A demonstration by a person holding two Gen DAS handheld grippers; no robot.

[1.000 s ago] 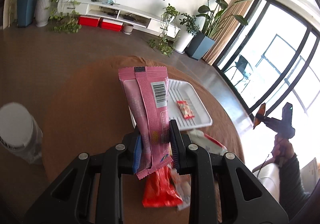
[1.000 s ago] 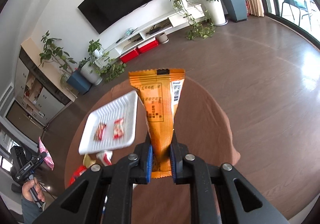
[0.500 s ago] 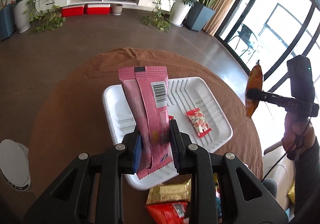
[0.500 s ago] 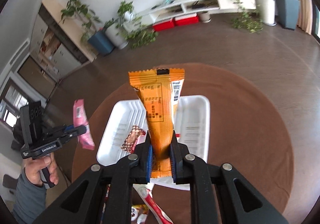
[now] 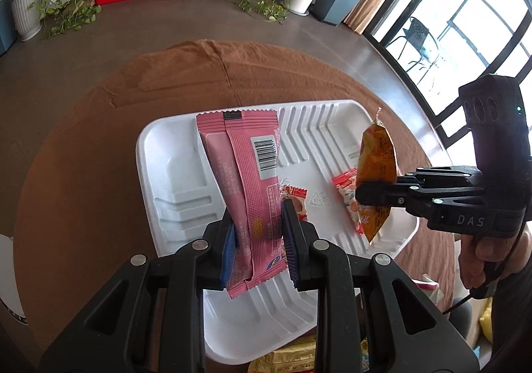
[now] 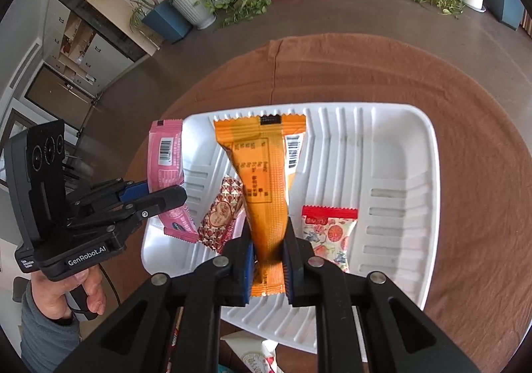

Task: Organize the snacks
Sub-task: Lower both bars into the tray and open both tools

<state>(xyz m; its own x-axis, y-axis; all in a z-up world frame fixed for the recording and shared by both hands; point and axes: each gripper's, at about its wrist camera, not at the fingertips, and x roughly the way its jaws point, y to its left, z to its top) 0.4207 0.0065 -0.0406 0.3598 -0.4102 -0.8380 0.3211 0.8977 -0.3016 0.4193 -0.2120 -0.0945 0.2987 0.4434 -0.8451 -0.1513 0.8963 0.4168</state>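
Note:
My left gripper [image 5: 257, 240] is shut on a pink snack bar [image 5: 246, 173] and holds it upright above the white ribbed tray [image 5: 173, 173]. My right gripper [image 6: 267, 260] is shut on an orange snack bar [image 6: 262, 180] and holds it over the same tray [image 6: 399, 173]. Each gripper shows in the other's view: the right one [image 5: 369, 198] with the orange bar [image 5: 377, 156], the left one [image 6: 173, 195] with the pink bar [image 6: 166, 160]. Two small wrapped candies lie in the tray, a heart-patterned one [image 6: 221, 216] and a red-topped one [image 6: 327, 233].
The tray sits on a round table under a brown cloth [image 6: 349, 73]. More snack packets [image 5: 286, 358] lie at the near edge below the tray. A white container [image 5: 8, 276] stands at the far left. Plants and a low white shelf line the far wall.
Both grippers have moved in over the tray and lower, each still holding its bar. The tray now fills the middle of both views.

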